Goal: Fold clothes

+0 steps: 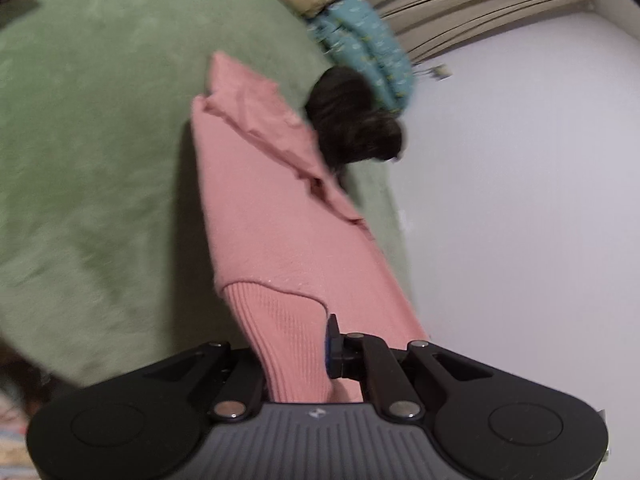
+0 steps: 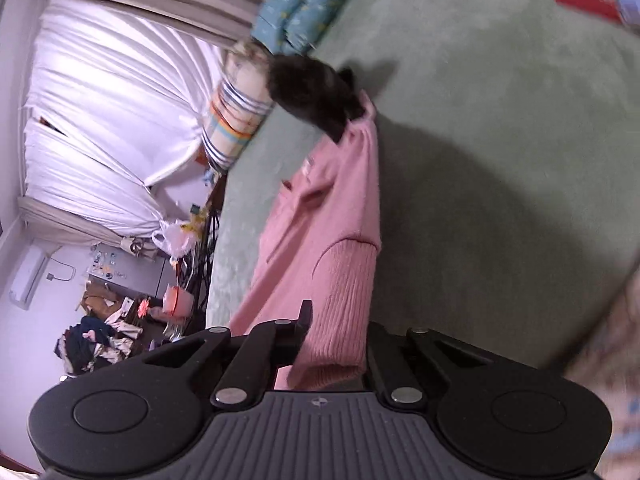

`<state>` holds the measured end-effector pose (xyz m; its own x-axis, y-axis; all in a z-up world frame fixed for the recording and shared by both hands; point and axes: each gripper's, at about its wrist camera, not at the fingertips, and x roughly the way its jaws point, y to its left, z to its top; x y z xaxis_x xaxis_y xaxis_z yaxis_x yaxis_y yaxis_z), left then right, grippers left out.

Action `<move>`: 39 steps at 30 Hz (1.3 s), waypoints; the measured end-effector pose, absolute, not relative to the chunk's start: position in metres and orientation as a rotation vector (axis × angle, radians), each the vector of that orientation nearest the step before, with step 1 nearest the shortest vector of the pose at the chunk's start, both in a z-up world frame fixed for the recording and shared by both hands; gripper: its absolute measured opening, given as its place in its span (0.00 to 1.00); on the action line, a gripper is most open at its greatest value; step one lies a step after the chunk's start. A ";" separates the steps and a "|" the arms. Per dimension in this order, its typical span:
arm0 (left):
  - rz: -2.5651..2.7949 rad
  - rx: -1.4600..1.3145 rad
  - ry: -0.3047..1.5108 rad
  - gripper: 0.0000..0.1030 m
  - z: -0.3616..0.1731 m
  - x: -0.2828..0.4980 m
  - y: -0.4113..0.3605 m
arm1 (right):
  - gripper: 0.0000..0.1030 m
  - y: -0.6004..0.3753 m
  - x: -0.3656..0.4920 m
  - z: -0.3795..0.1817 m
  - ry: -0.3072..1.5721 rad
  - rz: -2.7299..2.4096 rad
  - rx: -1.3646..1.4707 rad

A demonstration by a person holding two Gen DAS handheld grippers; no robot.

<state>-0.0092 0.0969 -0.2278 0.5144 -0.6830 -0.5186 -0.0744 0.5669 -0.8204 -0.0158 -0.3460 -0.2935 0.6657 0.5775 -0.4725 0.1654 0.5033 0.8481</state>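
Left tool (image 1: 298,354) and right tool (image 2: 336,338) are both clamping the pink sweater's (image 1: 276,216) ribbed hem; the sweater is hanging ahead over the green bed (image 1: 100,140).

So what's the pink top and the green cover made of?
The pink top looks like soft matte knit, maybe wool or acrylic: its hem shows fine ribs. The green cover seems a fuzzy, velvety fleece, with patchy light and dark nap.
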 end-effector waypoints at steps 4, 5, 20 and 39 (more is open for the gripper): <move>-0.432 -0.862 1.031 0.03 -0.223 -0.034 0.091 | 0.04 -0.340 -0.040 -0.285 0.846 0.259 1.030; -0.434 -0.871 1.037 0.03 -0.222 -0.041 0.093 | 0.04 -0.341 -0.048 -0.281 0.845 0.255 1.041; -0.474 -0.886 1.050 0.04 -0.197 -0.034 0.095 | 0.04 -0.328 -0.051 -0.244 0.899 0.310 1.025; -0.404 -0.903 1.119 0.05 -0.177 0.304 0.074 | 0.03 -0.342 0.274 -0.228 0.877 0.271 0.942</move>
<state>0.3045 0.0736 -0.1774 0.4147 -0.6876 -0.5960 -0.1480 0.5953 -0.7897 0.2738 -0.3420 -0.2284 0.6365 0.5558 -0.5348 0.1578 0.5848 0.7957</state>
